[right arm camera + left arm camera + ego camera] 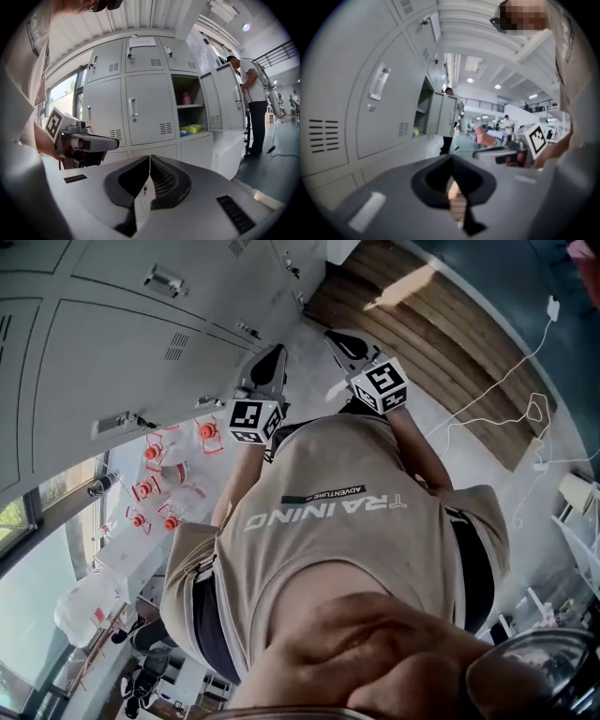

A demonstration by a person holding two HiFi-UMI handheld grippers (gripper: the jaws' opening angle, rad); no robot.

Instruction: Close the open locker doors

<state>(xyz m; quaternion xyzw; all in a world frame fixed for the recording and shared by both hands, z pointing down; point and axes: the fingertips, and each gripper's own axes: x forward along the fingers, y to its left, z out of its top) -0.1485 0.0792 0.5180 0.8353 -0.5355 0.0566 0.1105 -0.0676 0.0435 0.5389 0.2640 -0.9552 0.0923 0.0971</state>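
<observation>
A wall of grey lockers stands ahead in the right gripper view. One locker is open, with a pink thing and a yellow-green packet on its shelves. Its door swings out to the right, and a lower door beneath it also hangs out. The left gripper view shows the same open door far down the row. My left gripper is shut and holds nothing. My right gripper is shut and holds nothing as well. Both are well short of the lockers, held before my chest.
A person stands at the open door, partly behind it. The left gripper's body sits at the left of the right gripper view. Several red-and-white items lie on a surface below the lockers. A white cable runs across the floor at the right.
</observation>
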